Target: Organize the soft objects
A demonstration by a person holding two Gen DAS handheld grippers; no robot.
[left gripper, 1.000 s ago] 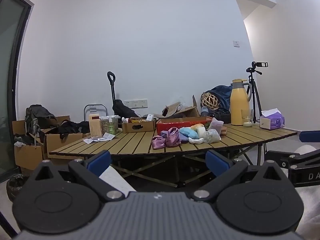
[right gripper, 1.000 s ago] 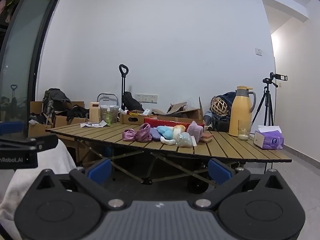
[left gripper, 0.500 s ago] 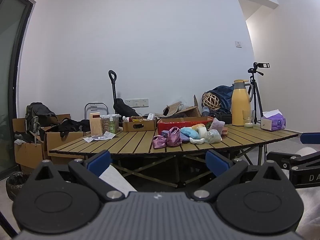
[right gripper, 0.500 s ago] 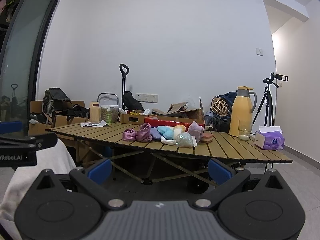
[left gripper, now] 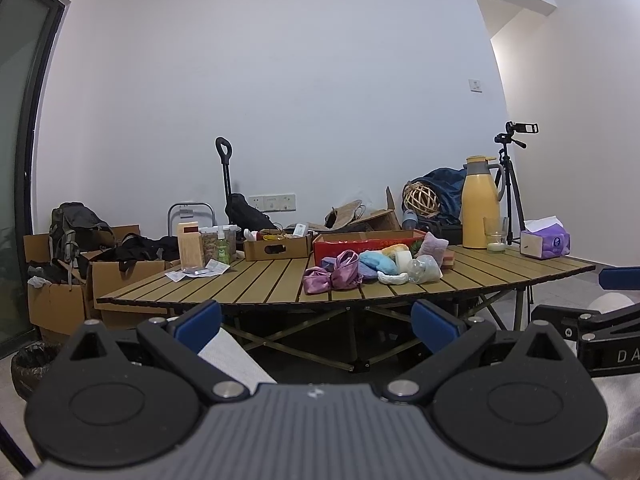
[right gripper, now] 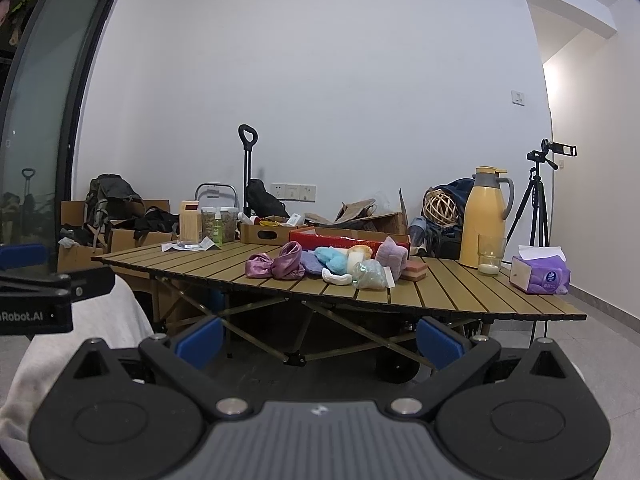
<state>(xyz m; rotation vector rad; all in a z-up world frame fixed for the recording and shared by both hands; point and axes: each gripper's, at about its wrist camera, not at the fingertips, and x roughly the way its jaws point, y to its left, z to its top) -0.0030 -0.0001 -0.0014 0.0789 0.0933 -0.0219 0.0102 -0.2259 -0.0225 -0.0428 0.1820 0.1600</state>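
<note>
Plainly, with both the left gripper and right gripper spread wide, empty and well short of the slatted wooden folding table, a hasty reach into the heap of pastel soft cloth items beside the red cardboard box could drag several pieces off the near edge.

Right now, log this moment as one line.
phase: approach | left gripper: open, empty | right gripper: open, empty | soft pile: untouched on table

Black left claw, blue pads; right claw alike; silver screws; white lettering.
</note>
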